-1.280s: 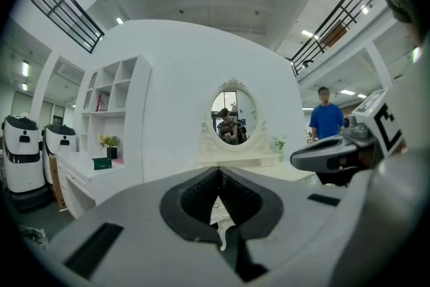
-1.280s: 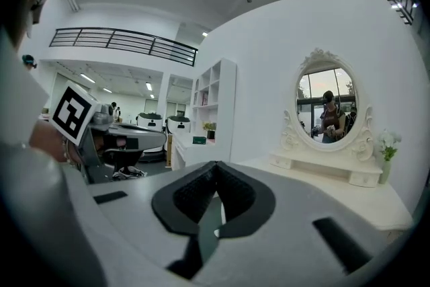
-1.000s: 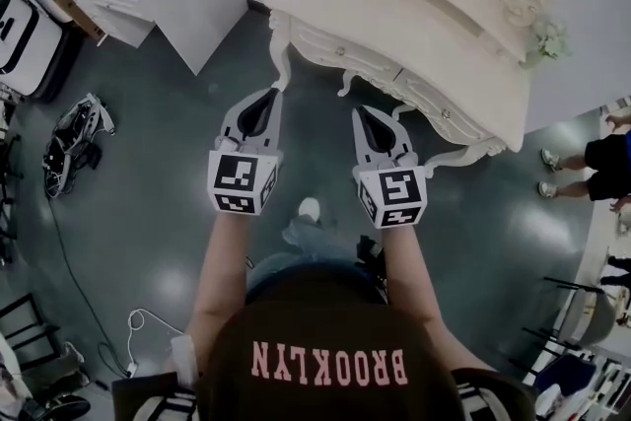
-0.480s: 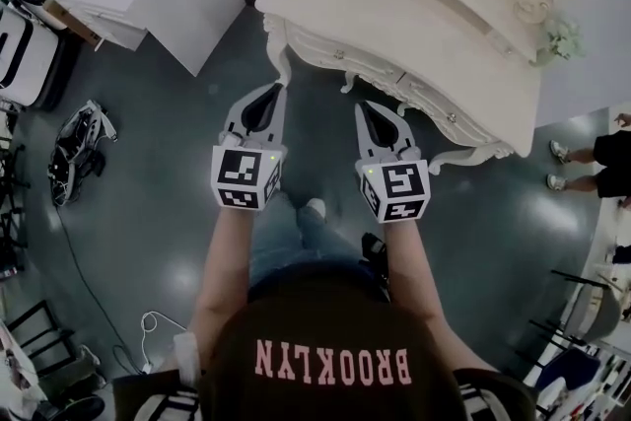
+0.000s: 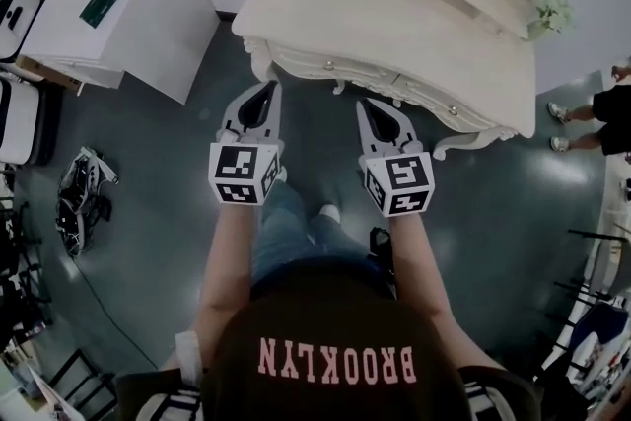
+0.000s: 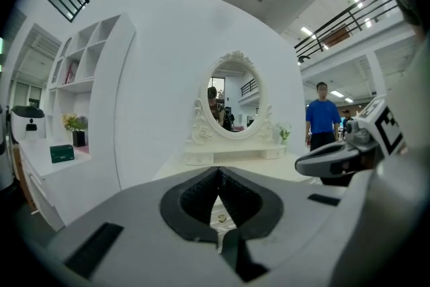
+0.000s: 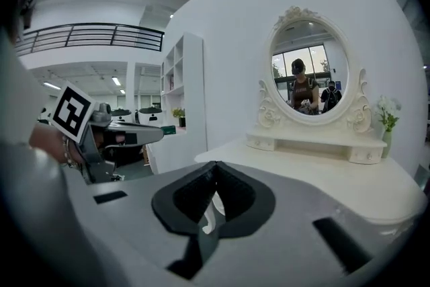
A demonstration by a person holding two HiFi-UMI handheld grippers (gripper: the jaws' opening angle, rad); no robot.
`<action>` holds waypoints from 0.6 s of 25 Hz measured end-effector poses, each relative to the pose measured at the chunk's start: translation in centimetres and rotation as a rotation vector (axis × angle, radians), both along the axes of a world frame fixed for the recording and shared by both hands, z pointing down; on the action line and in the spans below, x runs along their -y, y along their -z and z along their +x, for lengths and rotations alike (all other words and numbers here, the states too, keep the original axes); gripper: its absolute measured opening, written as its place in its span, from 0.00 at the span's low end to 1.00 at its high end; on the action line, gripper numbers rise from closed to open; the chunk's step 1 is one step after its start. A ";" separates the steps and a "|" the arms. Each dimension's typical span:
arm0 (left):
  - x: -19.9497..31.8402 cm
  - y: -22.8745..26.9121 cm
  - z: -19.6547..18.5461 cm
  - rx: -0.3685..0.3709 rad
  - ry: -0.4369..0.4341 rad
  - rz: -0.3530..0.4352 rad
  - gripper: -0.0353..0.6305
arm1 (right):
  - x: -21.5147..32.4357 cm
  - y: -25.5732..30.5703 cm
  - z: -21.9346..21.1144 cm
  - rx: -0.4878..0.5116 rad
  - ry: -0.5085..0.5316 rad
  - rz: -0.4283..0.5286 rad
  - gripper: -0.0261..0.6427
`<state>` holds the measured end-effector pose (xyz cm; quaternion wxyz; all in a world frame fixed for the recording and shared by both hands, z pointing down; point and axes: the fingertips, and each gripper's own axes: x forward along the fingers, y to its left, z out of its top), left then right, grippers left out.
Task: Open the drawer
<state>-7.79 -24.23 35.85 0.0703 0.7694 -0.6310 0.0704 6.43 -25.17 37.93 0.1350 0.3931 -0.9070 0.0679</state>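
A cream carved dressing table (image 5: 394, 15) stands ahead, its drawers shut along the front edge. The left drawer front shows a small knob (image 5: 328, 66), the right one another knob (image 5: 453, 110). My left gripper (image 5: 271, 87) is shut and empty, its tips just short of the table's front left corner. Below the middle of the front edge, my right gripper (image 5: 364, 104) is also shut and empty. In the left gripper view a knob (image 6: 222, 218) shows through the gap behind the closed tips (image 6: 218, 170). The right gripper view has the closed tips (image 7: 215, 165) before the table top.
An oval mirror (image 6: 232, 103) tops the table, with a small flower bunch (image 5: 552, 13) at its right end. A white cabinet (image 5: 148, 25) with a green box (image 5: 100, 5) stands left. A black bag (image 5: 81, 197) lies on the floor. A person in blue (image 6: 323, 119) stands at the right.
Both grippers have moved forward toward the dressing table, still shut. The table front now lies closer to their tips.
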 end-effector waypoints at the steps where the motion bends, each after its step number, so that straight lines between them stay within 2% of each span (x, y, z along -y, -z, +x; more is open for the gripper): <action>1: 0.7 -0.2 -0.7 -0.002 -0.010 -0.004 0.05 | 0.5 -0.1 -0.6 -0.005 -0.008 0.000 0.03; 15: 8.7 -3.8 -10.8 -0.034 -0.106 -0.090 0.05 | 7.1 -4.1 -7.7 -0.072 -0.171 -0.084 0.03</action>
